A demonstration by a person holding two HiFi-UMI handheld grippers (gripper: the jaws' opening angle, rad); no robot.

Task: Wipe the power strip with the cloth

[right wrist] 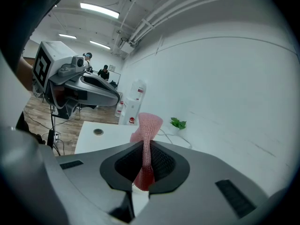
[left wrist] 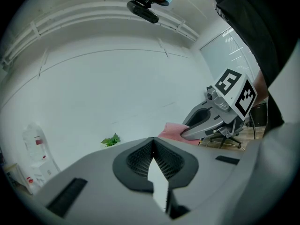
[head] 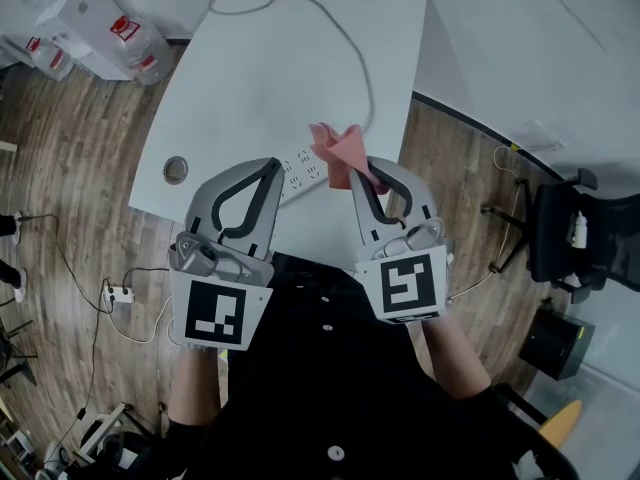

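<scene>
A white power strip [head: 303, 171] lies near the front edge of the white table [head: 260, 78], and its cable [head: 345, 38] runs toward the far side. My right gripper [head: 358, 165] is shut on a pink cloth [head: 336, 146], which sticks up above the strip's right end. In the right gripper view the cloth [right wrist: 146, 139] is pinched between the pads. My left gripper [head: 271, 164] hovers over the strip's left end, shut with nothing in it. Its jaws meet at the tips in the left gripper view [left wrist: 152, 140], where the cloth [left wrist: 172, 131] and the right gripper [left wrist: 206, 118] show to the right.
A round grommet hole [head: 175, 170] sits at the table's left front. Water bottles [head: 140, 48] stand on the wood floor to the left, and an office chair [head: 560, 233] to the right. A floor power strip [head: 120, 294] and wires lie at lower left. A small green plant [right wrist: 177, 123] stands by the wall.
</scene>
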